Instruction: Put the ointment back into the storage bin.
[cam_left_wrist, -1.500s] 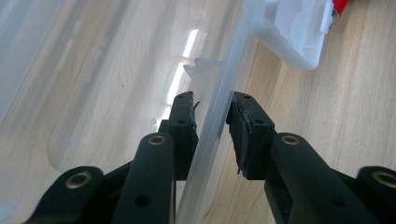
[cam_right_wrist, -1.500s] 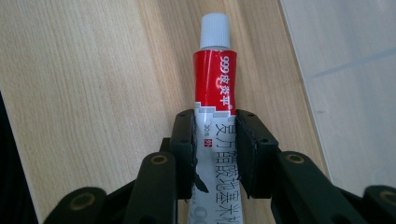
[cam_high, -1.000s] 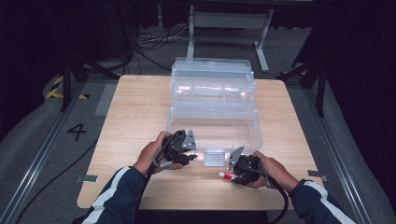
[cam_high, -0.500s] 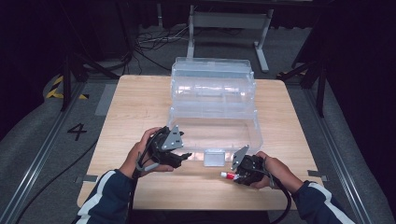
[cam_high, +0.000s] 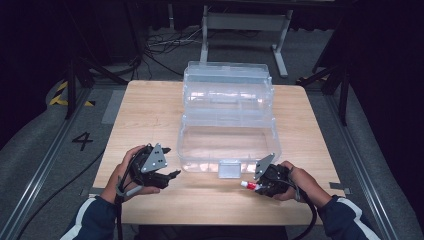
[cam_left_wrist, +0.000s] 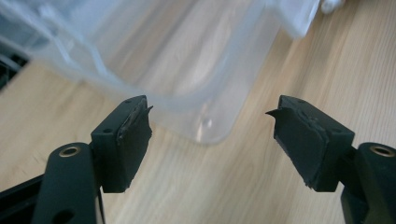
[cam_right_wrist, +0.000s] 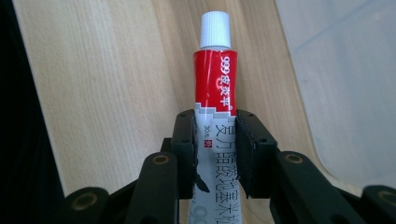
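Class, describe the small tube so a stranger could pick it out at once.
Start at the clear plastic box open on the wooden table. By its front right corner, the right tongs grip the tube: red and white, white screw cap, printed lettering.

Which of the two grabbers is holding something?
The right gripper: its jaws pinch a red-and-white tube with a white cap. The left gripper has its jaws wide apart, with nothing between them.

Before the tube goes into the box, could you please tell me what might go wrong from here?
The red and white ointment tube is pinched low by the right gripper, so it may pivot or slip. The clear plastic hinged box has nothing holding it, since the left gripper is open, so a knock might shift it.
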